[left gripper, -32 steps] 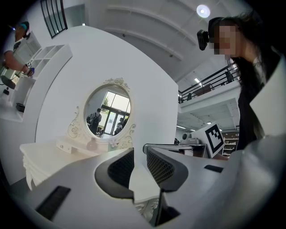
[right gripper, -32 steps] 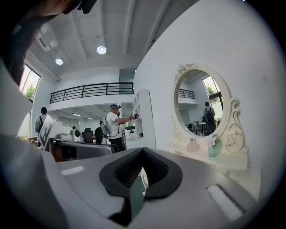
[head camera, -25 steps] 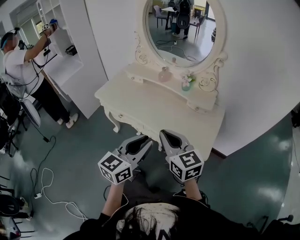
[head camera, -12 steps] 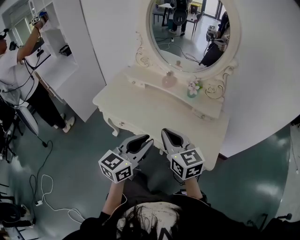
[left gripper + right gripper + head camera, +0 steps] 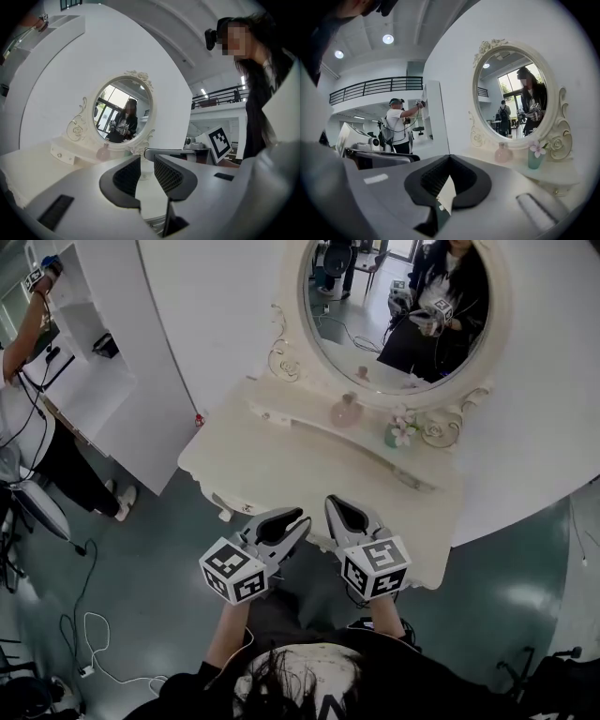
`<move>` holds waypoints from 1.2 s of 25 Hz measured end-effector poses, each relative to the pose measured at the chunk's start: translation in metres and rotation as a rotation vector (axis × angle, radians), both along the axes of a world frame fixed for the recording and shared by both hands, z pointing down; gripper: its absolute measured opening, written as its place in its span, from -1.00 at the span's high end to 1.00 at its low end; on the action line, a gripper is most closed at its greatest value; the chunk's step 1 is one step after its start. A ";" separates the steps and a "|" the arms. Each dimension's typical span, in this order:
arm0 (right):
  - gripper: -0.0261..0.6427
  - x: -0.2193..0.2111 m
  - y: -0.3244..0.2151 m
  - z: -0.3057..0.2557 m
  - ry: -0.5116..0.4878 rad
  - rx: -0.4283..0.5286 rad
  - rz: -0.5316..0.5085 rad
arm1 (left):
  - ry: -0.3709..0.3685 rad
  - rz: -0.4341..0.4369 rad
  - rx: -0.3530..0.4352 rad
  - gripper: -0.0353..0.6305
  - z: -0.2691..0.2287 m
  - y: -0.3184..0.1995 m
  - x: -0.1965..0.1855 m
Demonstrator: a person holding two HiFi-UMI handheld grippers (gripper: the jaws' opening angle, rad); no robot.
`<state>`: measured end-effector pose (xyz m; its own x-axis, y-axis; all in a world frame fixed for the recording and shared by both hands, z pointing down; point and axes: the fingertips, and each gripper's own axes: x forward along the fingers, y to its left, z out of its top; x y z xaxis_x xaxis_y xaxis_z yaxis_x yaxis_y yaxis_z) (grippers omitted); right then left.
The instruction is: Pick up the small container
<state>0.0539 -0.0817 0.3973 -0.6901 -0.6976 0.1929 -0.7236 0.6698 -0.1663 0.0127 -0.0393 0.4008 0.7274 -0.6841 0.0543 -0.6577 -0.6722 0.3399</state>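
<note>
A small pink bottle (image 5: 346,412) and a teal vase with a flower (image 5: 395,435) stand on the raised back ledge of the cream dressing table (image 5: 300,465), under the oval mirror (image 5: 403,306). My left gripper (image 5: 298,519) and right gripper (image 5: 333,504) hover side by side over the table's front edge, both shut and holding nothing, well short of the ledge. In the right gripper view the pink bottle (image 5: 503,153) and the vase (image 5: 535,158) show to the right beyond the shut right gripper (image 5: 449,159). The left gripper (image 5: 146,159) points at the mirror, with the pink bottle (image 5: 103,152) to its left.
A tall white shelf unit (image 5: 103,362) stands left of the table, with another person (image 5: 28,418) reaching up at it. Cables (image 5: 84,652) lie on the green floor at the lower left. A white wall backs the table.
Both grippers have moved forward together toward the dressing table, which now sits closer. The holder's reflection has come into the mirror. Jaws stayed shut.
</note>
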 end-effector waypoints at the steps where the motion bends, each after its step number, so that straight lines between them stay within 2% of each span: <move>1: 0.89 -0.005 -0.005 0.001 0.002 -0.004 0.013 | 0.001 0.012 -0.003 0.63 0.001 -0.005 -0.005; 9: 0.89 -0.049 -0.032 0.009 0.030 -0.034 0.088 | 0.011 0.098 -0.017 0.63 0.008 -0.033 -0.048; 16: 0.89 -0.087 -0.038 0.015 0.037 -0.051 0.109 | 0.027 0.139 -0.015 0.63 0.009 -0.043 -0.084; 23: 0.89 -0.090 -0.040 0.019 0.066 -0.068 0.158 | 0.050 0.158 -0.036 0.63 0.014 -0.047 -0.101; 30: 0.89 -0.070 -0.043 0.028 0.075 -0.087 0.215 | 0.056 0.217 -0.061 0.63 0.024 -0.041 -0.083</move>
<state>-0.0159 -0.1244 0.4251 -0.5093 -0.8051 0.3039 -0.8603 0.4847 -0.1576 -0.0707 -0.0808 0.4245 0.8601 -0.5081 0.0458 -0.4788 -0.7730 0.4162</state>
